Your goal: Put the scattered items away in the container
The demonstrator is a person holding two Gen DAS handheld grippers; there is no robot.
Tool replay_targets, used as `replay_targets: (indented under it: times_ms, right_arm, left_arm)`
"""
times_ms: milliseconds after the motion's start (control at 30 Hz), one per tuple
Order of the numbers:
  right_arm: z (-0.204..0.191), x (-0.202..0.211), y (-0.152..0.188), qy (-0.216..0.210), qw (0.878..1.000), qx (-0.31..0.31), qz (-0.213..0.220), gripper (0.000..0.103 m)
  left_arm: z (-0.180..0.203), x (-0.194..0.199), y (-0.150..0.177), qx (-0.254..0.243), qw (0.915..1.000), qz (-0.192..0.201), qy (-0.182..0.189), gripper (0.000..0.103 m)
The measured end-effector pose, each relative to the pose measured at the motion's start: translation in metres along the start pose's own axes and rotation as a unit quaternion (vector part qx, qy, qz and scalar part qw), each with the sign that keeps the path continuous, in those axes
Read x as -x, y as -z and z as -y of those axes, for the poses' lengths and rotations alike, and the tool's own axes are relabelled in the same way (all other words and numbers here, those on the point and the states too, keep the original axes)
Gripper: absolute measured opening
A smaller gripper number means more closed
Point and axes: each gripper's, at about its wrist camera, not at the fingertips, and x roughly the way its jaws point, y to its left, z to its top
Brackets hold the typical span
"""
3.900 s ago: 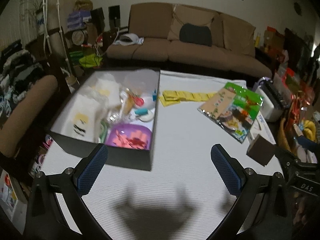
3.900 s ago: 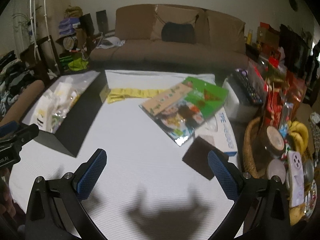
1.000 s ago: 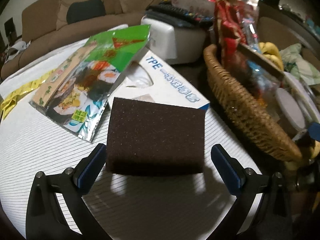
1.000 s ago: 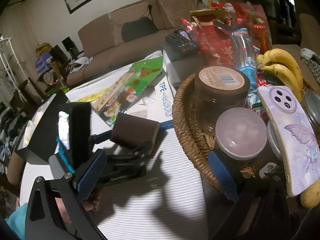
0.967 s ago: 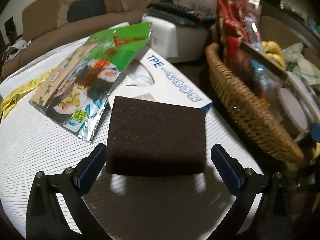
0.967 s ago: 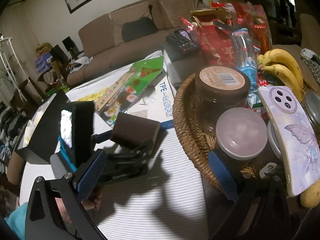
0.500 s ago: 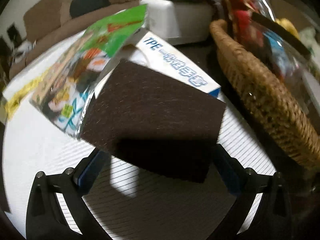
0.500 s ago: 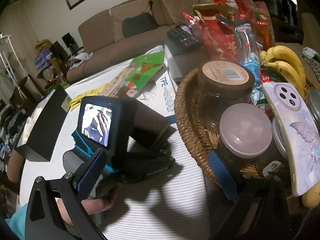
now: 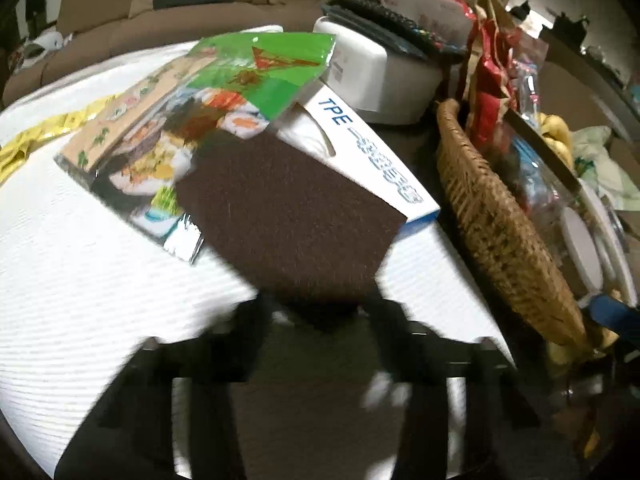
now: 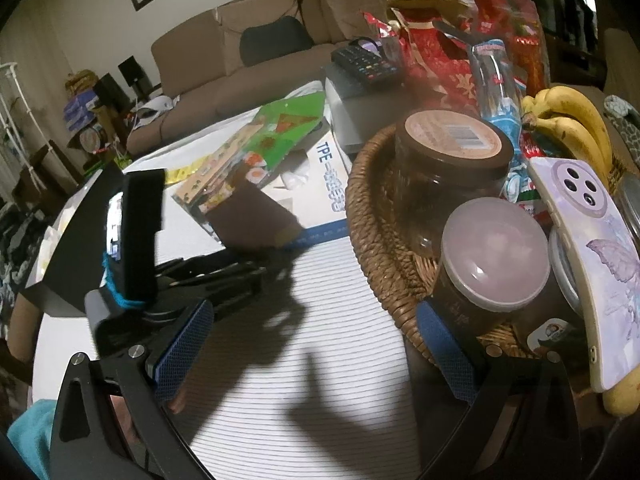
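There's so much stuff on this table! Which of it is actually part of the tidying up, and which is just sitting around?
Part of the job:
- brown sponge block, gripped in the left gripper
- green snack packet
- yellow sachet strip
- black box they go into

Just lying about:
- wicker basket with jars
- bananas
- white TPE box
- sofa

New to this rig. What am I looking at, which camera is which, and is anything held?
No robot: a person carries a hand-held gripper in each hand, each with a fisheye camera looking along its fingers. The left view shows the left hand-held gripper shut on a dark brown rectangular sponge block, tilted above the white ribbed tablecloth. The right view shows the right hand-held gripper open and empty, beside a woven wicker basket. A green seaweed snack packet lies on a white-and-blue flat box.
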Motion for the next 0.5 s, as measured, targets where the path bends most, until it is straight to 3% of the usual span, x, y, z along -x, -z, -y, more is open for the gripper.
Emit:
replay_targets:
  times_ms: [267,400,467,500]
  right_arm:
    - [-0.010,-0.002,0.001,-0.032,0.999,0.012,-0.004,0.103]
    - [-0.029,-0.009,-0.005,-0.064,0.997,0.037,-0.008,0.103]
    - [-0.048,-0.016,-0.015,-0.063,0.994,0.088,-0.002,0.103]
    - [-0.057,-0.021,-0.021,-0.057,0.991,0.121,0.002,0.103]
  left_arm:
    - [-0.039,0.041,0.038,0.015,0.9997,-0.015,0.011,0.028]
    - [-0.069,0.064,0.045,0.080,0.9958,-0.019,0.041,0.047]
    - [-0.080,0.081,0.049,0.096,0.9939,-0.013,0.053,0.057]
    - [-0.085,0.091,0.052,0.097,0.9940,-0.007,0.049,0.067]
